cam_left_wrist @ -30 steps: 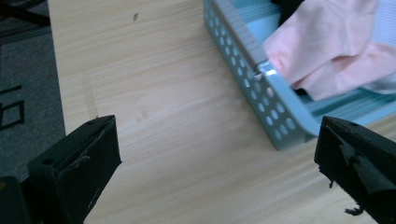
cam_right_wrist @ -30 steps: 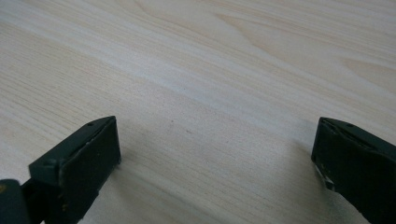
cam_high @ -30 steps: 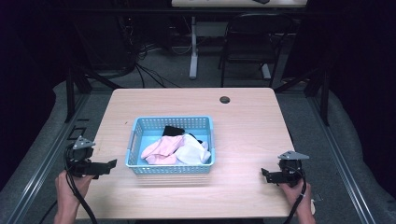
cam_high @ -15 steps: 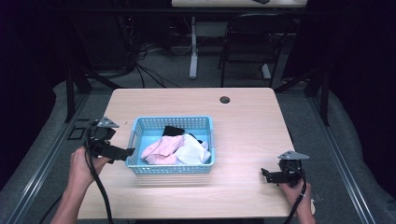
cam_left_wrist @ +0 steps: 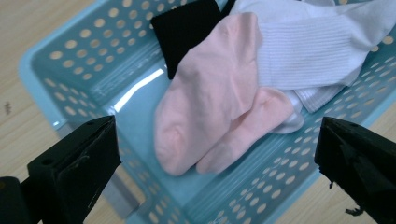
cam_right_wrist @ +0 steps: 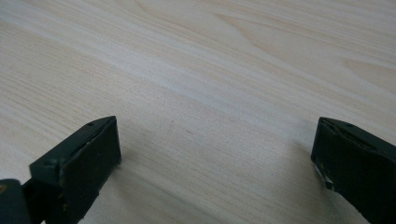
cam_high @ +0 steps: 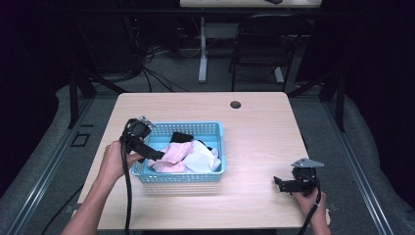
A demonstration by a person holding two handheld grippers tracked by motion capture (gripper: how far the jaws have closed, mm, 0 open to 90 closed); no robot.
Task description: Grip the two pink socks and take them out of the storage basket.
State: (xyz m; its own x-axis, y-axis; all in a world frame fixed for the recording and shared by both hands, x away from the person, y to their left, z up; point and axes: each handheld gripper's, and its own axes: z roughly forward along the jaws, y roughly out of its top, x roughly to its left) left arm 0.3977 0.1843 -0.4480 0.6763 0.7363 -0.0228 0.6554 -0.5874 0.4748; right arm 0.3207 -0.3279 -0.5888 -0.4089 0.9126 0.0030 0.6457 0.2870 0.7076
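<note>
Left gripper has moved up from the table's left edge and now hangs over the blue basket, jaws spread wide with nothing in them. Right below it lie the pink socks (two of them, side by side), next to a white sock and a black one. Right gripper has stayed low by the table's right corner, jaws wide apart too.

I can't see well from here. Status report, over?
Left tongs open above pale pink cotton socks in blue perforated plastic basket. Right tongs open, idle. Nothing blocking.
</note>
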